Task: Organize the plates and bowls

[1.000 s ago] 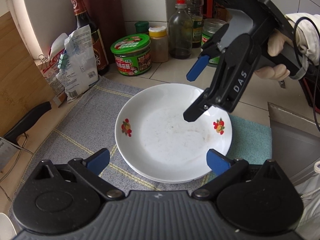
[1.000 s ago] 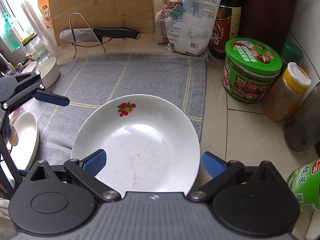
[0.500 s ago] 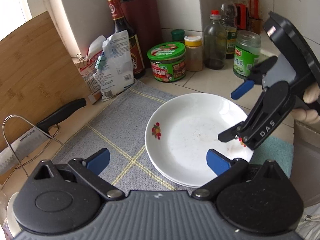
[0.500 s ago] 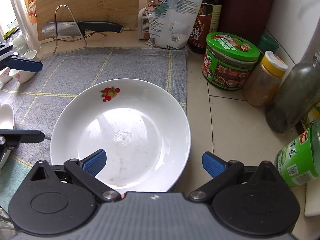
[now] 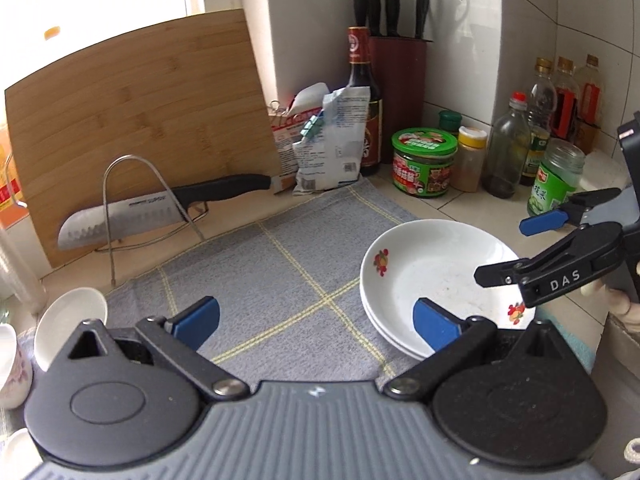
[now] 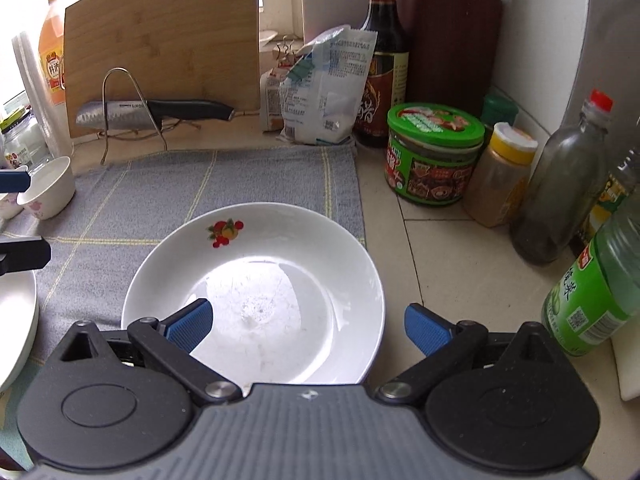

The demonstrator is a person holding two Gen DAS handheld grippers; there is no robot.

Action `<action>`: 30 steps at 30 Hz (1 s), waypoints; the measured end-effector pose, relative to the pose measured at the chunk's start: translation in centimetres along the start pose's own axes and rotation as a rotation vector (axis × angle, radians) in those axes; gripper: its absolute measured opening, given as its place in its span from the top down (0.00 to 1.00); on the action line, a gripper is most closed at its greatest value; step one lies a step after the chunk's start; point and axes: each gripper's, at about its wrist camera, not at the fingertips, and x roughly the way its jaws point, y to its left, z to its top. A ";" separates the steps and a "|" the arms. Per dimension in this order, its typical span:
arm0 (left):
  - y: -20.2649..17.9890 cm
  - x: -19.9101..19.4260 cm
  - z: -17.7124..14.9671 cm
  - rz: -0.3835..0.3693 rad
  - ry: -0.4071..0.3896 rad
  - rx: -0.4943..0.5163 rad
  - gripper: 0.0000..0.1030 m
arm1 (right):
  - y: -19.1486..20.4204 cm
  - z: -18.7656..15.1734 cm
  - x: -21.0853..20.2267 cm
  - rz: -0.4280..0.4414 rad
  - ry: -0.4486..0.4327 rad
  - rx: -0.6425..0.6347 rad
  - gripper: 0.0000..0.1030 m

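Observation:
Two white plates with fruit prints are stacked (image 5: 424, 276) on the right edge of a grey checked cloth (image 5: 280, 272). My right gripper (image 5: 512, 250) hangs open just above their right side. In the right wrist view the top plate (image 6: 260, 264) lies below my right gripper (image 6: 308, 324), one pad over the dish and the other past its right rim. My left gripper (image 5: 316, 320) is open and empty over the cloth, left of the stack. A small white bowl (image 5: 70, 320) stands at the cloth's left end, also visible as the small bowl (image 6: 48, 192).
A knife on a wire stand (image 5: 152, 212) and a bamboo board (image 5: 140, 120) line the back. Jars and bottles (image 6: 436, 156) crowd the right, with a green jar (image 6: 596, 292) close by. Another white dish (image 6: 16, 320) sits at the left edge.
My left gripper has drawn back and swung left, away from the stack, bringing the small bowl into view. My right gripper has pulled back a little over the plates. The plates have stayed put.

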 end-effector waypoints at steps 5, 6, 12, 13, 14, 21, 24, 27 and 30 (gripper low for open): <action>2.6 -2.3 -2.8 0.016 0.015 -0.012 0.01 | 3.8 -0.3 -1.6 -0.038 -0.054 -0.034 0.00; 3.3 -3.0 -3.6 0.012 0.017 -0.009 0.01 | 4.9 -0.5 -2.0 -0.042 -0.061 -0.036 0.00; 7.4 -6.9 -7.4 -0.027 0.012 0.007 0.01 | 11.1 -1.7 -3.6 -0.036 -0.077 0.009 0.00; 8.0 -7.4 -7.9 -0.028 0.015 0.010 0.01 | 12.4 -2.0 -4.0 -0.030 -0.080 0.010 0.00; 8.5 -7.8 -8.2 -0.033 0.018 0.014 0.01 | 13.3 -2.2 -4.2 -0.025 -0.086 0.006 0.00; 11.2 -9.9 -9.5 -0.052 0.014 0.011 0.01 | 19.3 -3.5 -5.3 0.034 -0.098 -0.074 0.00; 11.8 -10.1 -9.9 -0.041 0.017 0.010 0.01 | 20.6 -4.0 -5.2 0.071 -0.095 -0.117 0.00; 12.0 -10.0 -10.1 -0.033 0.032 -0.004 0.01 | 21.3 -4.5 -4.9 0.127 -0.074 -0.159 0.00; 11.8 -9.8 -10.4 -0.025 0.055 -0.021 0.01 | 21.6 -5.0 -4.5 0.185 -0.053 -0.201 0.00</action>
